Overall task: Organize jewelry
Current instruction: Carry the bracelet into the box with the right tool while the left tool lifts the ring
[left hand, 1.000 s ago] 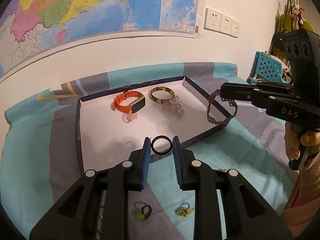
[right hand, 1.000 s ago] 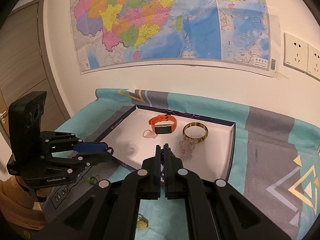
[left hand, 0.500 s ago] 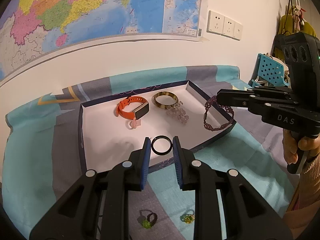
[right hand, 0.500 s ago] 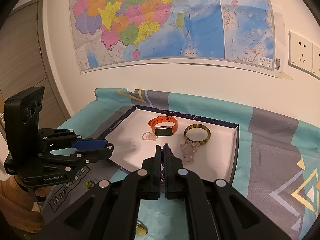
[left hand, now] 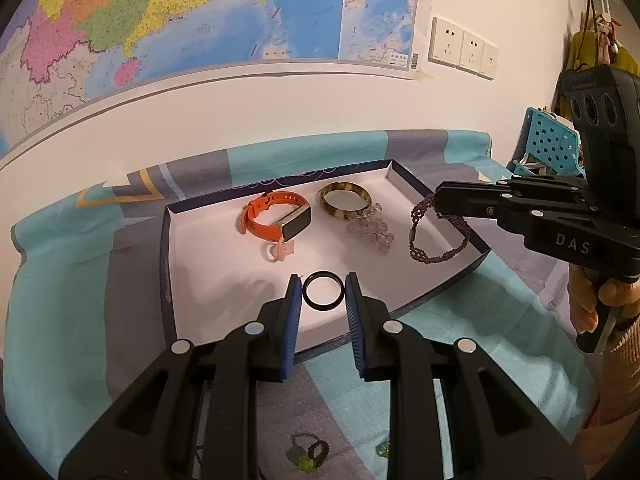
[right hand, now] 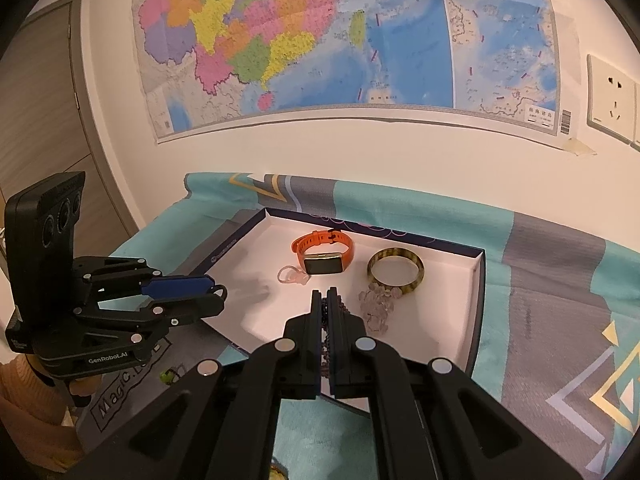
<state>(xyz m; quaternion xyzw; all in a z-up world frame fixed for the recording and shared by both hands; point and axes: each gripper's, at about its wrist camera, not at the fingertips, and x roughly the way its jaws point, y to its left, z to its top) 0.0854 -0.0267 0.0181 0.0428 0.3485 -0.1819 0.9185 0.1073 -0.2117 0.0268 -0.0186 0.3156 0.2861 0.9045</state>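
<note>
Tray (left hand: 172, 264) as reference: left gripper (left hand: 323, 290) clasps black ring (left hand: 323, 290) above its near edge; right gripper (right hand: 326, 300) pinches purple beaded bracelet (left hand: 436, 254) over its right side.

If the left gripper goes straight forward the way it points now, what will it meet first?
Probably the pink ring lying on the tray floor, just ahead of the left gripper and the black ring it holds; the orange watch lies beyond. Depth is uncertain.
</note>
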